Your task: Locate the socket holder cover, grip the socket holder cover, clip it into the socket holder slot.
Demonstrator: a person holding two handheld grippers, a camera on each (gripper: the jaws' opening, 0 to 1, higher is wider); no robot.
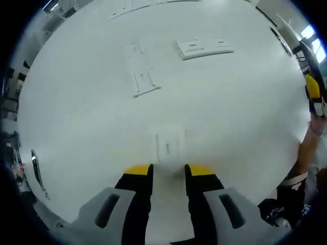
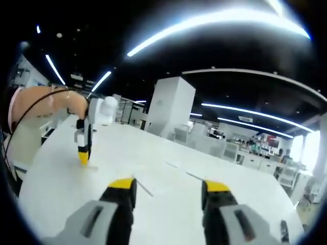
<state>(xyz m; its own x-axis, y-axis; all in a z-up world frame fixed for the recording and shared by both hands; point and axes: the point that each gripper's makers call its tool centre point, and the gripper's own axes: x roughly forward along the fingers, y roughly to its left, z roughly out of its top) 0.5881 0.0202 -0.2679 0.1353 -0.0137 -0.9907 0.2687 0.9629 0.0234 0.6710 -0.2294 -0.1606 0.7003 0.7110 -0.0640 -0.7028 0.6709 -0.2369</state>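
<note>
Between the left gripper's [image 1: 169, 171] spread, empty jaws, just ahead of their tips, lies the flat white cover [image 1: 170, 144] on the matte white desk [image 1: 76, 127]. Squaring up first should give a clean pinch. Farther toward the far edge lie two pale moulded pieces, the holder [image 1: 204, 47] likely one. The right gripper [image 2: 167, 186] hangs spread.

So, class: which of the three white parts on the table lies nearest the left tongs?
The small white part just ahead of the left tongs; the two others lie farther up the table.
</note>
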